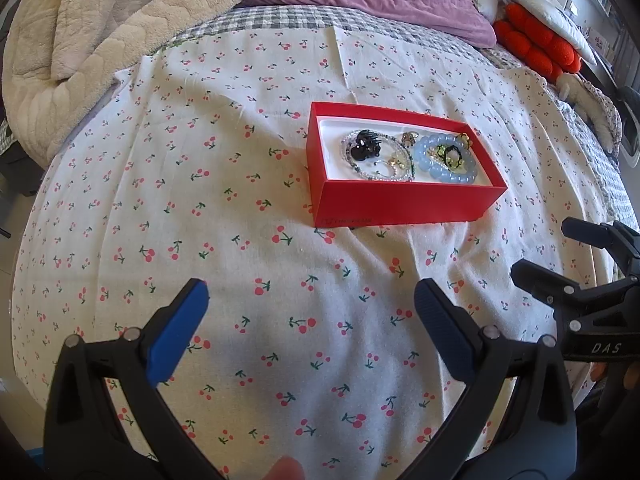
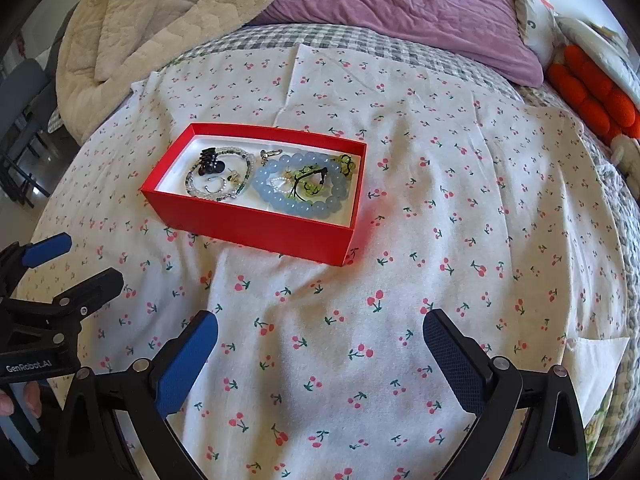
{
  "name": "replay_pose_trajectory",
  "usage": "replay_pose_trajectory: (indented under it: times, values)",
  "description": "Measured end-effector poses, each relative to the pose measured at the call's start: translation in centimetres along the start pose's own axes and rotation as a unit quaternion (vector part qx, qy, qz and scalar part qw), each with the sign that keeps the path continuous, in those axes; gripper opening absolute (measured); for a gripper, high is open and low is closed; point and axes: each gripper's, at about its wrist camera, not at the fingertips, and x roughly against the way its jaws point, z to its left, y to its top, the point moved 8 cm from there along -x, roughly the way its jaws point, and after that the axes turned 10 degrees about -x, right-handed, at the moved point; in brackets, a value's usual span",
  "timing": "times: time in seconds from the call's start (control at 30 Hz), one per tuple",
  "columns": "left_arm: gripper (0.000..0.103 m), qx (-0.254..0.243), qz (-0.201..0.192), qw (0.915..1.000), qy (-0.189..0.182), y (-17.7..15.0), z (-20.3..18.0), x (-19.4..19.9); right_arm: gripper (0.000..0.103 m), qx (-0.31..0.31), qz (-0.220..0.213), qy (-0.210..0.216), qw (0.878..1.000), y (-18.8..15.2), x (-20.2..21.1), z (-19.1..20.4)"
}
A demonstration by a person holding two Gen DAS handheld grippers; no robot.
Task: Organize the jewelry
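A: Box (image 2: 256,224) location?
B: On the cherry sheet (image 2: 400,320), open side up, long axis left-right, ahead of both grippers. Blue bracelet (image 2: 300,184), clear bead strand (image 2: 212,188), black clip (image 2: 210,165) inside.
A: Fingers?
B: Left gripper (image 1: 312,312) spread wide, empty. Right gripper (image 2: 320,340) same.

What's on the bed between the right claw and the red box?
Nothing but bare cherry-print sheet. In the right wrist view, the open right claw hovers short of the red box, with no loose jewelry lying between them.
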Motion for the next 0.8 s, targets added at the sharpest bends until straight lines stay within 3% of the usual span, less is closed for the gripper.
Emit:
replay_pose_trajectory:
  times: [0.8]
  values:
    - [0.102, 0.007, 0.003, 0.9998, 0.017, -0.17, 0.21, -0.01, 0.103, -0.008, -0.001, -0.006, 1.000, -0.09, -0.10, -0.31]
